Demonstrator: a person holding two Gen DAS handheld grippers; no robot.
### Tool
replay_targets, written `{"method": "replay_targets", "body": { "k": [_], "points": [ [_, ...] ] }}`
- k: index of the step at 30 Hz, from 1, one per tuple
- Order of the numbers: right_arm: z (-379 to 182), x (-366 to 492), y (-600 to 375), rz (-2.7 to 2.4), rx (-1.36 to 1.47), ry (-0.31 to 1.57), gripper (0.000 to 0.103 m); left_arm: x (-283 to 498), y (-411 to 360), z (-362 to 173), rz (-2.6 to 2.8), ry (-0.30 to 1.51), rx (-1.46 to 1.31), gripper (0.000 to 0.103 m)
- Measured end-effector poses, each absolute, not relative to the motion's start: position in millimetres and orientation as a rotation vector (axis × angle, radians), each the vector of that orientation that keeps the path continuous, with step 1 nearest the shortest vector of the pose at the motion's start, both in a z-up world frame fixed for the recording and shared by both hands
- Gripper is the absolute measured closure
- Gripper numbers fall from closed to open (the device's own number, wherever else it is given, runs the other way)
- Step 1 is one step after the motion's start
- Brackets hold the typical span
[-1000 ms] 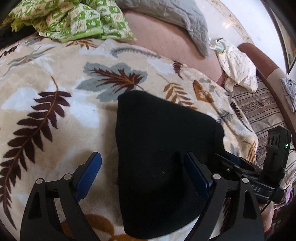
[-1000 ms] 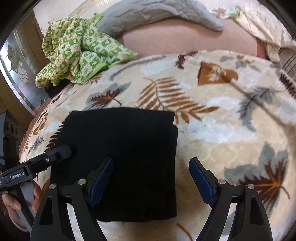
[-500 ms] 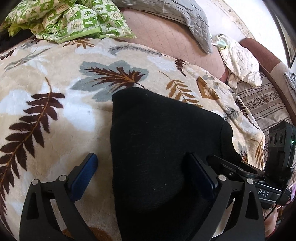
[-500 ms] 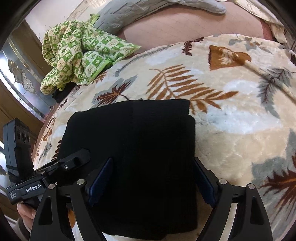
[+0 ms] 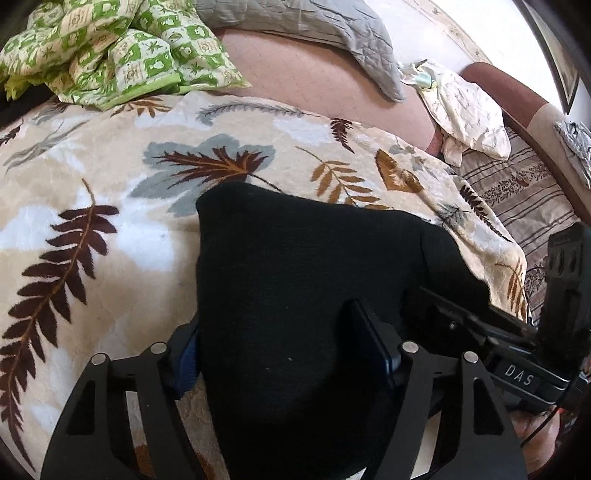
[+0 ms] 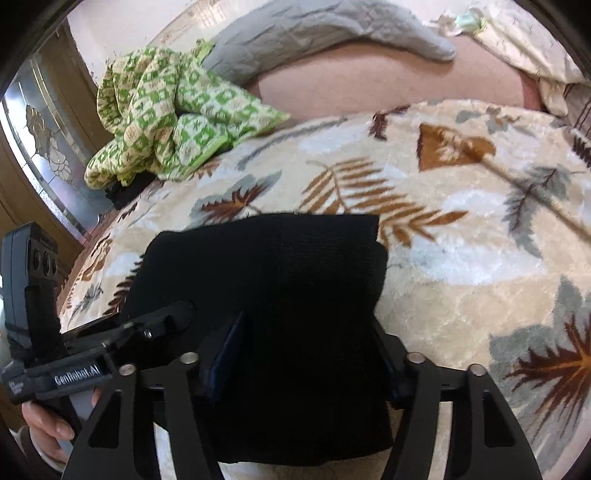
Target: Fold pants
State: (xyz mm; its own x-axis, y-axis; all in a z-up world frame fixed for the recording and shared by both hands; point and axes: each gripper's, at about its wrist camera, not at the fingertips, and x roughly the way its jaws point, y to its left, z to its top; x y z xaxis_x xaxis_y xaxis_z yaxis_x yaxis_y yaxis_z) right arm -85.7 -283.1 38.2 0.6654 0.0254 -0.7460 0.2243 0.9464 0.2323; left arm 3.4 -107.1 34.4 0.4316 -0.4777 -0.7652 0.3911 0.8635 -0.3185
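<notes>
The black pants (image 5: 295, 280) lie folded into a thick rectangle on the leaf-patterned blanket (image 5: 110, 206); they also show in the right wrist view (image 6: 280, 280). My left gripper (image 5: 284, 354) straddles the near left end of the bundle, its blue pads partly closed against the cloth sides. My right gripper (image 6: 306, 354) straddles the near right end the same way. Both still have a wide gap filled with fabric. Each gripper shows in the other's view, the right one (image 5: 517, 369) and the left one (image 6: 74, 369).
A green checked quilt (image 5: 118, 51) is bunched at the far left, with a grey pillow (image 5: 303, 26) behind it. A cream cloth (image 5: 465, 110) lies at the far right by a striped sofa cushion (image 5: 524, 199). A glass door (image 6: 44, 147) stands left.
Both grippers have moved forward onto the folded pants and their fingers have narrowed from wide open to pressing the bundle's two ends.
</notes>
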Motion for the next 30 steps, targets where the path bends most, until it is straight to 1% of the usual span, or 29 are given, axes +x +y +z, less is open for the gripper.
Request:
{"method": "replay_targets", "body": {
  "k": [2,4,6,9,11,15,16,17,18,19,21,23,25,26,28,30],
  "points": [
    [43.3,-87.3,-280.2,-0.124,0.297,0.824,0.053,5.2,-104.5,35.3,-0.543,0.992,-0.117,0.035],
    [48.8,-88.8,-280.0,-0.119,0.293,0.811,0.056,5.4,-102.2,40.1,-0.550,0.995,-0.143,0.042],
    [56.9,-92.0,-279.1,-0.123,0.284,0.791,0.058,3.8,-100.2,50.8,-0.576,0.977,-0.161,0.047],
    [72.3,-97.5,-281.0,-0.120,0.277,0.747,0.059,2.8,-100.3,63.9,-0.608,0.949,-0.174,0.047],
    [75.1,-99.3,-285.4,-0.130,0.295,0.747,0.059,5.5,-102.8,64.9,-0.626,0.960,-0.184,0.047],
    [59.2,-96.0,-295.6,-0.174,0.321,0.836,0.058,7.5,-111.8,55.3,-0.593,0.989,-0.121,0.047],
    [51.9,-93.7,-299.1,-0.196,0.322,0.872,0.056,7.7,-113.8,53.1,-0.569,0.983,-0.087,0.047],
    [48.6,-93.9,-302.1,-0.211,0.328,0.884,0.052,7.3,-114.0,51.7,-0.558,0.979,-0.072,0.046],
    [48.2,-95.0,-305.6,-0.221,0.339,0.888,0.051,7.8,-113.4,49.9,-0.553,0.979,-0.072,0.043],
    [50.8,-96.5,-306.7,-0.227,0.336,0.884,0.050,9.4,-111.3,48.8,-0.538,0.982,-0.081,0.037],
    [67.1,-104.5,-303.8,-0.263,0.263,0.833,0.050,10.2,-106.6,48.0,-0.513,0.981,-0.093,0.031],
    [81.9,-112.7,-296.5,-0.258,0.204,0.773,0.049,9.8,-102.6,49.7,-0.495,0.970,-0.103,0.031],
    [82.1,-113.5,-290.1,-0.198,0.201,0.764,0.050,7.9,-103.6,50.7,-0.483,0.956,-0.086,0.029],
    [77.0,-110.6,-286.8,-0.171,0.196,0.786,0.052,6.2,-105.4,50.6,-0.474,0.945,-0.065,0.028],
    [53.3,-100.3,-283.1,-0.178,0.178,0.885,0.051,0.3,-109.0,51.9,-0.460,0.921,-0.029,0.028],
    [57.1,-109.4,-281.6,-0.195,0.180,0.869,0.052,-7.8,-109.4,59.1,-0.447,0.893,0.000,0.028]
  ]
}}
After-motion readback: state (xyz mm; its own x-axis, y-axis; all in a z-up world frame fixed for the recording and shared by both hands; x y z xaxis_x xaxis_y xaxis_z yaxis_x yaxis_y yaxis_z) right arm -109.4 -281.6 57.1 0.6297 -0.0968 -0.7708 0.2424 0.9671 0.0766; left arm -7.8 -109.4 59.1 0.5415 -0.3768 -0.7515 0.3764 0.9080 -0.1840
